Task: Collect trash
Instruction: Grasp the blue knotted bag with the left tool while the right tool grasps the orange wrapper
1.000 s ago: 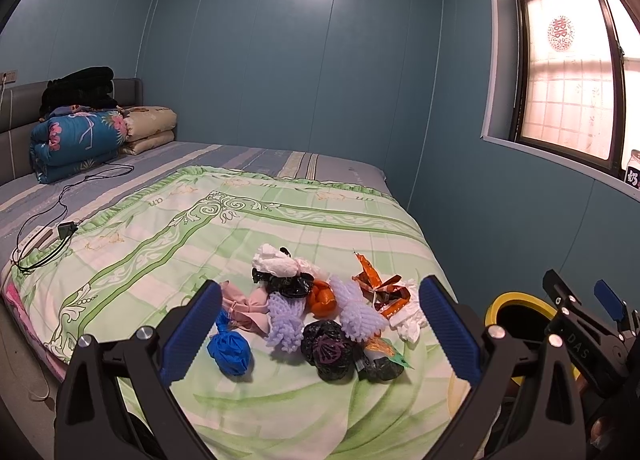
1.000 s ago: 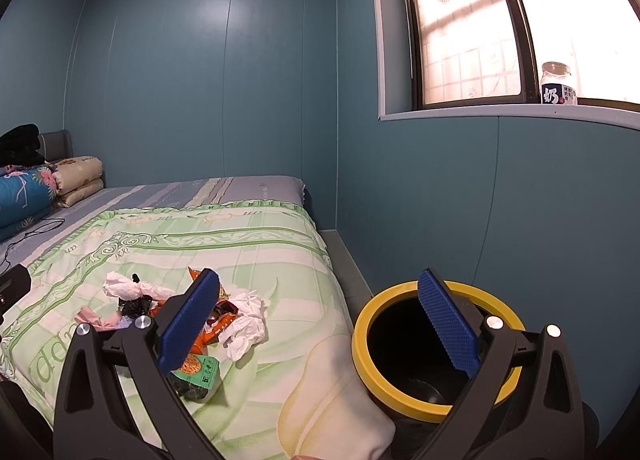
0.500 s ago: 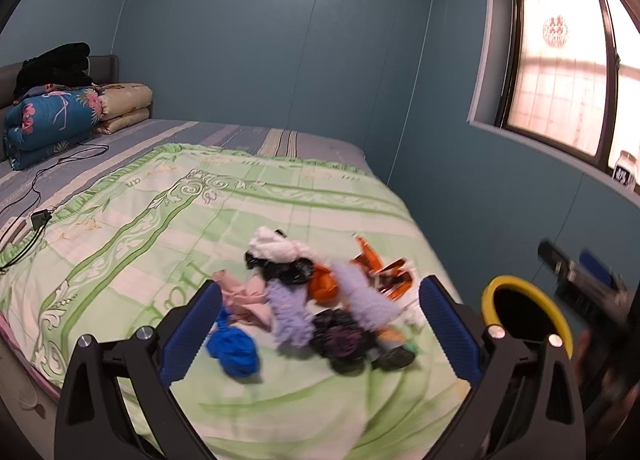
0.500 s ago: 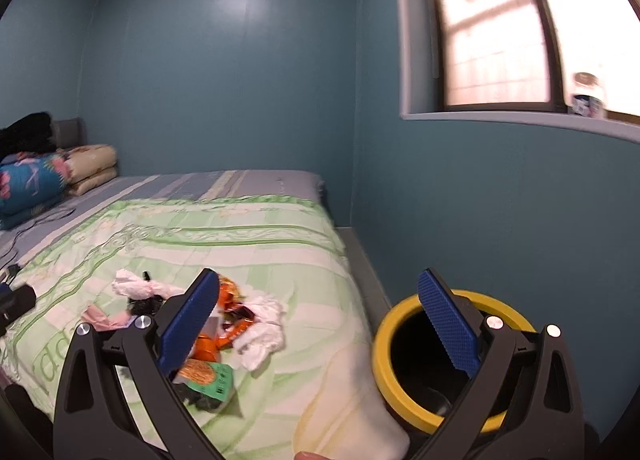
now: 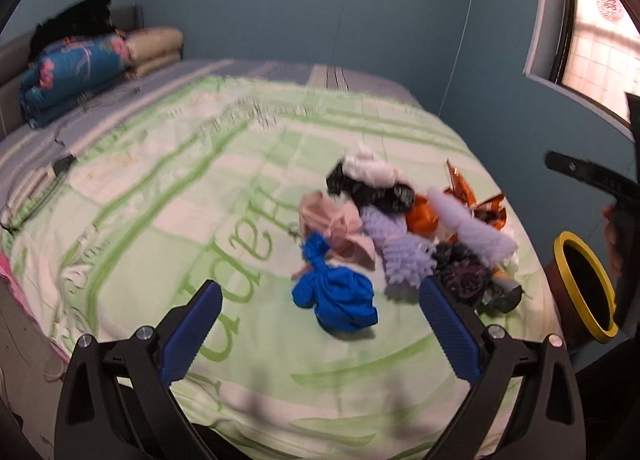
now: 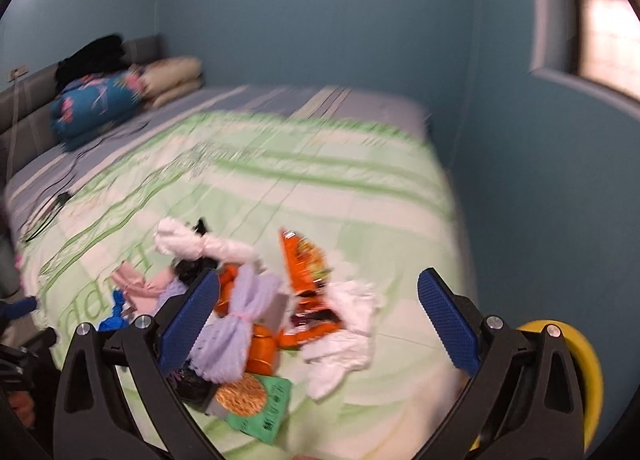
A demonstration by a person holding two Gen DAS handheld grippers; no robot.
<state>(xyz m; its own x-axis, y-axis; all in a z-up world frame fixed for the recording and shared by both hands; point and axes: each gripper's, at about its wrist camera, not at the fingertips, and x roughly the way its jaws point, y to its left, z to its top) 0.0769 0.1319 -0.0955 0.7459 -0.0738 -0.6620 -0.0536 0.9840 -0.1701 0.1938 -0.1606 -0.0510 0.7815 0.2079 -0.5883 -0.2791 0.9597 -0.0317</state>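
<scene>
A pile of trash lies on the green quilt (image 5: 200, 187): a blue knotted bag (image 5: 340, 296), pink wad (image 5: 332, 223), lilac bags (image 5: 404, 244), black bags (image 5: 460, 272), orange wrappers (image 5: 476, 199) and white tissue (image 5: 368, 167). My left gripper (image 5: 320, 334) is open and empty, just in front of the blue bag. My right gripper (image 6: 318, 324) is open and empty above the pile, over the orange wrapper (image 6: 304, 264), white tissue (image 6: 344, 336), lilac bag (image 6: 236, 328) and green packet (image 6: 260, 408). The yellow-rimmed bin (image 5: 584, 284) stands beside the bed, right, and shows in the right wrist view (image 6: 580, 368).
Folded blankets and pillows (image 5: 80, 67) sit at the headboard. A black cable and charger (image 5: 60, 167) lie on the left of the bed. The blue wall and window (image 5: 600, 27) close the right side. The right hand's gripper (image 5: 600, 179) shows at the left view's right edge.
Both grippers have moved forward and tilted down toward the trash pile. The right gripper swung left from the bin to over the pile. Both stay open.
</scene>
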